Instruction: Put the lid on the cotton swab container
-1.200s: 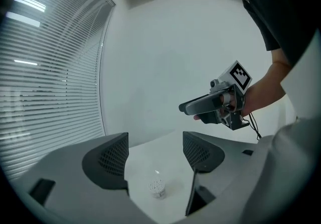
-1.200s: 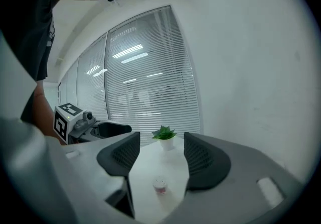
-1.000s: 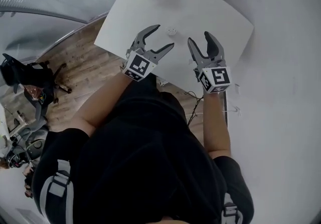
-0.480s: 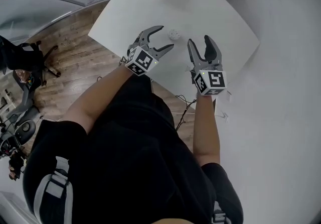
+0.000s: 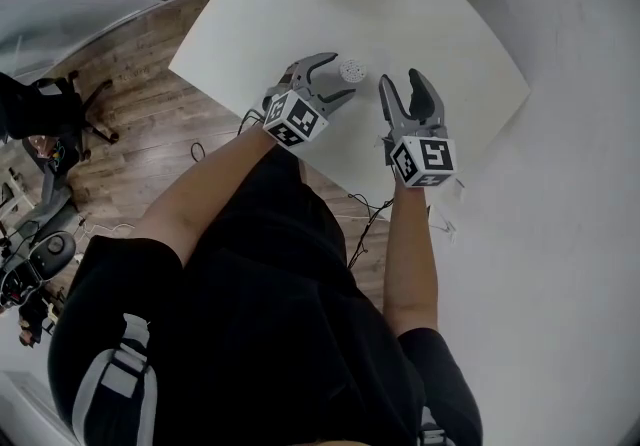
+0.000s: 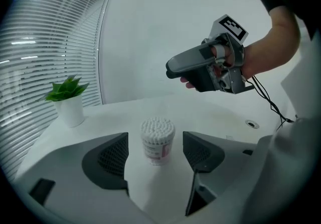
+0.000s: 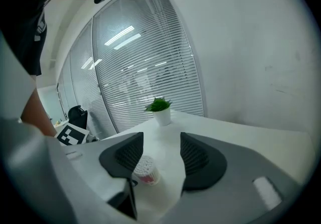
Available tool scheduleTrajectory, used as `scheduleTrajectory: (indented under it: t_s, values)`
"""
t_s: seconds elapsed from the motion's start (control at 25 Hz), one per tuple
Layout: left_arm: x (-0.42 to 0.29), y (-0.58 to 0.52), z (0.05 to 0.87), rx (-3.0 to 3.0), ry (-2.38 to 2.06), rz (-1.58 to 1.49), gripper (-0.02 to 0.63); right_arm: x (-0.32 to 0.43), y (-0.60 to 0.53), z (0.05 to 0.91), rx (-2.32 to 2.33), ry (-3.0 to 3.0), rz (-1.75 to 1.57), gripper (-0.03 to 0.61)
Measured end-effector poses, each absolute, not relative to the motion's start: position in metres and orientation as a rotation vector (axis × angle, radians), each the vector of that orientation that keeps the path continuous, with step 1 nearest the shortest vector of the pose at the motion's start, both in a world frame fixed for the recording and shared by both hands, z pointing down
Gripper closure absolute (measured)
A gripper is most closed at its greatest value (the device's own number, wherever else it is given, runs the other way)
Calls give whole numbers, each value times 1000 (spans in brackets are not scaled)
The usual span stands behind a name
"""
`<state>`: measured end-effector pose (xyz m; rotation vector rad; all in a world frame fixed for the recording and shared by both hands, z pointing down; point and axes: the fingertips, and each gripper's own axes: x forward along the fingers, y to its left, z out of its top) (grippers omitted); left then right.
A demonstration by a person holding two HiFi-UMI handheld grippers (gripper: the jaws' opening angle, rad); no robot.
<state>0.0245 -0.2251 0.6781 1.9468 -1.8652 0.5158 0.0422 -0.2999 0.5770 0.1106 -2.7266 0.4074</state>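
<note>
The container stands upright on the worktop, near the edge on the person's side. Its long axis is vertical and its open mouth faces up. It is packed full of swabs standing on end, so their white tips form a rounded top at the rim. A pinkish label wraps the lower wall.

The left claw is spread wide around the container, with one jaw on each side. Both jaws are clear of the wall and it holds nothing. The right claw hangs just to the right of the container and a little nearer the person. Its jaws are well apart and closing, with nothing between them. In the right gripper view the container shows low, under the tip of the left jaw and outside the gap.

The two claws are the closest things to the container. Well beyond it, at the far edge of the worktop, a small green plant sits in a white pot, with slatted blinds behind. To the right of the container, a small round grommet is set into the worktop. To the left of the container and off the worktop is a wooden floor with a black chair on it. On the person's side of the container, cables hang below the worktop's edge.
</note>
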Motion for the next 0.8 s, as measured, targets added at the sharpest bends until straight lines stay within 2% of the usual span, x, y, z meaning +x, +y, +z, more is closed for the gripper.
scheduleTrajectory:
  t_s: [0.56,0.8]
  values:
    - [25,-236,690,1925,-1849,501,288,28,-307,608,80,-2663,484,356]
    - [24,-236,689,1932,-1857,510,371,20,-303,622,37,-2629,523,374]
